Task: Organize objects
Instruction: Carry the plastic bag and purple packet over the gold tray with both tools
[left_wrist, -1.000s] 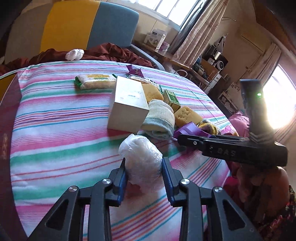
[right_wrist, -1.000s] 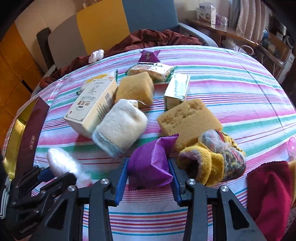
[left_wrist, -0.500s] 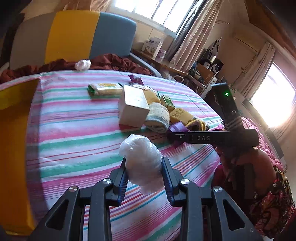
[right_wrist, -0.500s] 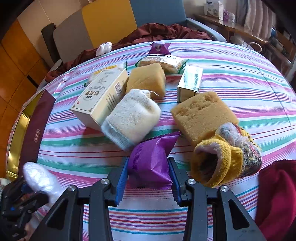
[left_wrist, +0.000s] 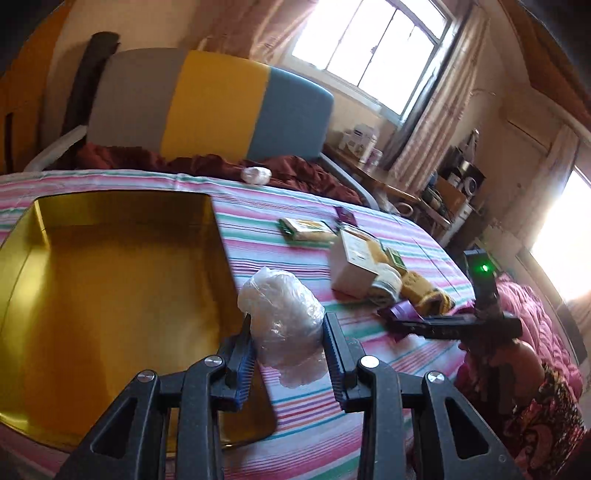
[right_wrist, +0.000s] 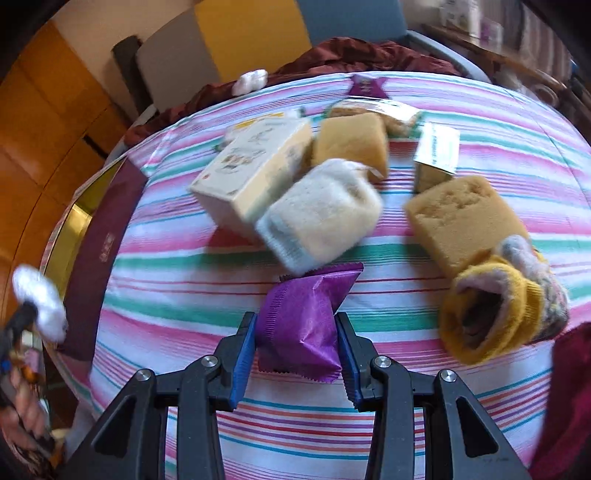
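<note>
My left gripper (left_wrist: 289, 349) is shut on a crumpled clear plastic bag (left_wrist: 284, 314) and holds it in the air at the right edge of an open gold tin box (left_wrist: 110, 295). My right gripper (right_wrist: 295, 350) is shut on a purple foil packet (right_wrist: 303, 321) above the striped cloth (right_wrist: 184, 295). The left gripper and its white bag also show at the far left of the right wrist view (right_wrist: 37, 299). The right gripper shows in the left wrist view (left_wrist: 443, 325).
On the striped cloth lie a white carton (right_wrist: 251, 173), a rolled white sock (right_wrist: 325, 214), two yellow sponges (right_wrist: 461, 218), a small green box (right_wrist: 436, 147), a yellow glove (right_wrist: 498, 306) and a snack pack (left_wrist: 306, 229). A dark red box lid (right_wrist: 99, 258) lies by the tin. A chair (left_wrist: 207, 107) stands behind.
My left gripper has swung left and up with the plastic bag, from over the cloth to the gold tin's edge. My right gripper has lifted the purple packet slightly and drifted left.
</note>
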